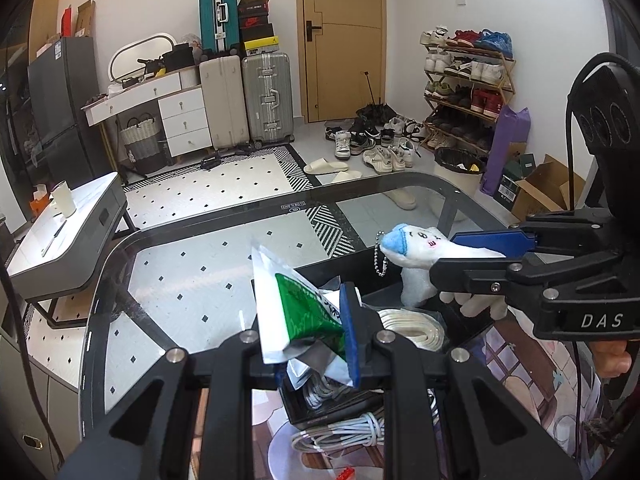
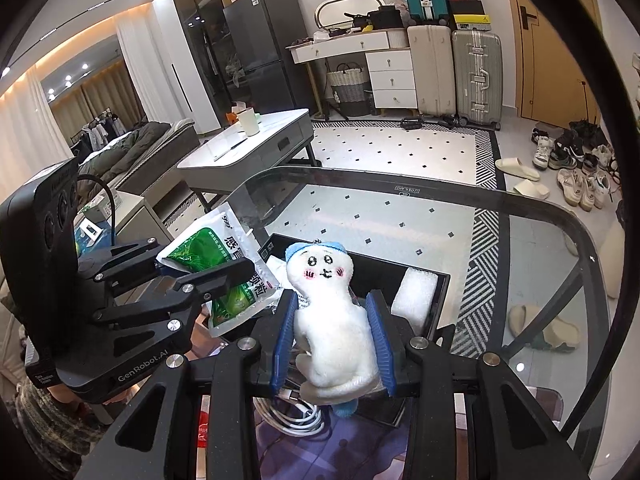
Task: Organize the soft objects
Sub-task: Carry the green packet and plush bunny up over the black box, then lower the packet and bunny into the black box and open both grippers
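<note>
Two hand-held grippers hover above a glass-topped desk point(image 2: 532, 216) in a cluttered room. The left gripper point(image 1: 320, 344) has its jaws closed on a green and white foil sachet point(image 1: 296, 312), which sticks upward and slightly left from between the blue pads. The right gripper point(image 2: 334, 344) has its jaws closed on the body of a small white plush toy point(image 2: 328, 320) with a blue cap, pink cheeks and a drawn face; in the left wrist view a ball chain point(image 1: 382, 256) hangs from its head. Both items are held in the air over an open black box point(image 2: 440, 280) standing on the desk. Inside the box lie a white foam block point(image 2: 414, 292) at the far right and a flat coiled white cable point(image 1: 412, 330). Another bundle of white cable point(image 1: 340, 434) lies just in front of the box, on a printed mat point(image 1: 520, 364).
</note>
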### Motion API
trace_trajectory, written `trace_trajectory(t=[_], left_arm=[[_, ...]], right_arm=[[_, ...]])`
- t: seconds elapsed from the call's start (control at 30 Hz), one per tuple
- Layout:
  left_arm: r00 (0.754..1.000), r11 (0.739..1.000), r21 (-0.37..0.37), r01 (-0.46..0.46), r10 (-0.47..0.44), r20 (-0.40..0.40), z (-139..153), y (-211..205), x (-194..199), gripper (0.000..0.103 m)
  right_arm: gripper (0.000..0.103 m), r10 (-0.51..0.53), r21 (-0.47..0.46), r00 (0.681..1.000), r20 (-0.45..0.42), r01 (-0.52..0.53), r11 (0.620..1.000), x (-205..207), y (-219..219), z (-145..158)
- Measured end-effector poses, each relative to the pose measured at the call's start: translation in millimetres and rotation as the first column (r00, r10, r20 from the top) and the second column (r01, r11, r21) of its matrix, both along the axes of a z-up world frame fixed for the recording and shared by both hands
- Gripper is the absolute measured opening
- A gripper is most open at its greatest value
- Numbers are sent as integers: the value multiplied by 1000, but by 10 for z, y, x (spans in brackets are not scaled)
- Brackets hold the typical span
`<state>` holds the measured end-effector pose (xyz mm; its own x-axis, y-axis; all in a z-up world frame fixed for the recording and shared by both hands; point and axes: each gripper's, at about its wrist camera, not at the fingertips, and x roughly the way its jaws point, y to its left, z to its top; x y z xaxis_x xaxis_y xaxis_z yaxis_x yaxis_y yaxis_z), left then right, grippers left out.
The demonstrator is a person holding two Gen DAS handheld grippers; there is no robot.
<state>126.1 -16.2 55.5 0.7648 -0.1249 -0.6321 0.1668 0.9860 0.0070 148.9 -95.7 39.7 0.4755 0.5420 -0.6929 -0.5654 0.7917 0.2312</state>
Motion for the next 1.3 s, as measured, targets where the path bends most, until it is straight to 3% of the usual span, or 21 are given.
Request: trace_trajectory(t=[0.77, 1.17, 1.3], left_arm=[[997, 999, -45, 16, -20, -72, -297, -4, 290, 20], [993, 997, -65, 40, -47, -109, -364, -53, 273, 21], [993, 997, -63, 43, -49, -109, -343, -59, 245, 26]], right_arm=[[36, 18, -18, 998, -54, -19, 1000, 272, 130, -236], [36, 28, -30, 998, -54, -30, 999, 291, 181, -223], [37, 19, -18, 999, -45, -20, 1000, 253, 150, -185]])
